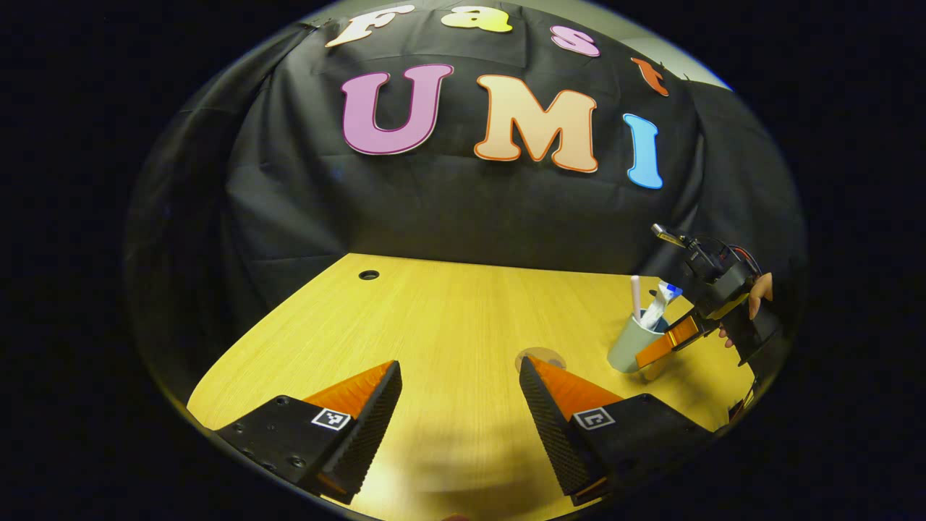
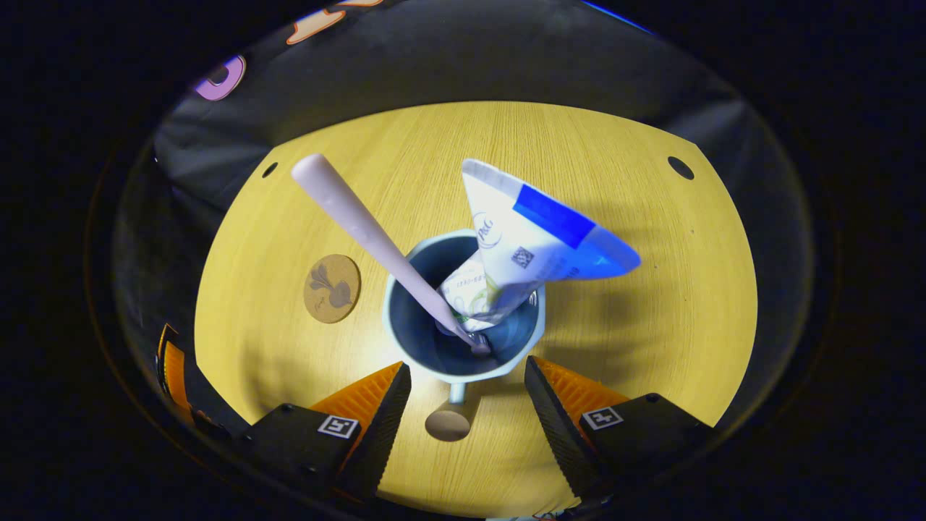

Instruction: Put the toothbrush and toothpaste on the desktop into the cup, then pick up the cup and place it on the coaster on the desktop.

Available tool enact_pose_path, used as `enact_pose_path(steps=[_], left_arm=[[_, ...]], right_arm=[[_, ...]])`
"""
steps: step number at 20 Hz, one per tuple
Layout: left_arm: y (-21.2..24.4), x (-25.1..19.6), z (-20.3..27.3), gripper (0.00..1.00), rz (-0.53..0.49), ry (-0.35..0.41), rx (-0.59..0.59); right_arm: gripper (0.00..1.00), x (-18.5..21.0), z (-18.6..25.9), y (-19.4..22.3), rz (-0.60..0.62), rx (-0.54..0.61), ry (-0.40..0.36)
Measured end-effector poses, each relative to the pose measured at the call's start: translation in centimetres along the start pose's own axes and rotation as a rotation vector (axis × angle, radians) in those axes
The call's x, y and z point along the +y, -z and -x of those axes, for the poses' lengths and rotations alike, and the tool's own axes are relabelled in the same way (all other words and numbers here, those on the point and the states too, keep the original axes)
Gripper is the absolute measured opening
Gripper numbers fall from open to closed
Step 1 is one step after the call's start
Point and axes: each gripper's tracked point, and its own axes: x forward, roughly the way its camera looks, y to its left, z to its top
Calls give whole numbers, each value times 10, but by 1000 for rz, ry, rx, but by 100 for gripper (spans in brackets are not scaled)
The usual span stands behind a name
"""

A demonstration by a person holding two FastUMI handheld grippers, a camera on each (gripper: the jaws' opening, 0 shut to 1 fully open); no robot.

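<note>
The cup stands upright on the wooden desk, with the toothbrush and the toothpaste tube both standing inside it, their upper ends leaning out over the rim in opposite directions. The tube is white with a blue band; it carries a small square code and some curly lettering too small to read. The round cork coaster lies flat on the desk just beside the cup, apart from it, and bears a dark plant-like drawing. In the right gripper view the right claw hangs above the cup looking steeply down into it, its fingers spread to either side of the cup's near rim, not pressing on it; the cup's handle shows between them.

In the left gripper view the left claw is held low over the bare desk, well apart from the cup, fingers spread wide with nothing between them. The coaster lies between this claw and the cup. Beyond the cup a hand grips the right claw, angled downward at the cup's side.
</note>
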Motion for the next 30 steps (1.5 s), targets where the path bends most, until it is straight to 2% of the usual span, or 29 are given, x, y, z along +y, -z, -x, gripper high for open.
enact_pose_path(steps=[1,2,3,4,8,9,10,11,12,13,14,16,19,20,27,28,30], left_arm=[[2,4,0,95,4,-6,3],[4,9,-1,95,9,-11,3],[5,14,0,95,15,-16,4],[4,18,-1,95,21,-20,6],[6,32,-5,95,33,-34,9],[8,35,-5,95,37,-35,13],[9,37,-6,95,41,-36,18],[10,39,-7,95,44,-37,22],[11,41,-8,95,46,-37,25],[11,42,-8,95,49,-37,27],[10,44,-9,95,49,-37,28],[11,46,-12,95,43,-33,31],[11,47,-16,95,35,-21,39],[12,47,-18,95,34,-17,43],[13,55,-22,95,48,-1,51],[13,58,-22,95,51,-5,51],[14,64,-22,95,58,-10,50]], right_arm=[[95,-2,-4,0,13,12,17],[84,-5,-7,0,27,22,37],[84,-7,-10,0,41,31,52],[88,-9,-13,2,52,47,64],[70,-8,-23,10,73,101,80],[69,-8,-26,12,82,110,91],[50,-10,-28,14,100,119,105],[43,-9,-24,11,112,118,103],[29,-9,-28,14,118,119,96],[34,-9,-27,14,119,116,94],[29,-8,-27,12,121,106,89],[33,1,-26,9,126,82,73],[30,25,-24,6,111,60,16],[33,34,-22,4,112,50,6],[33,114,-15,-16,165,17,-89],[29,125,-15,-17,172,18,-99],[33,142,-18,-22,198,16,-93]])
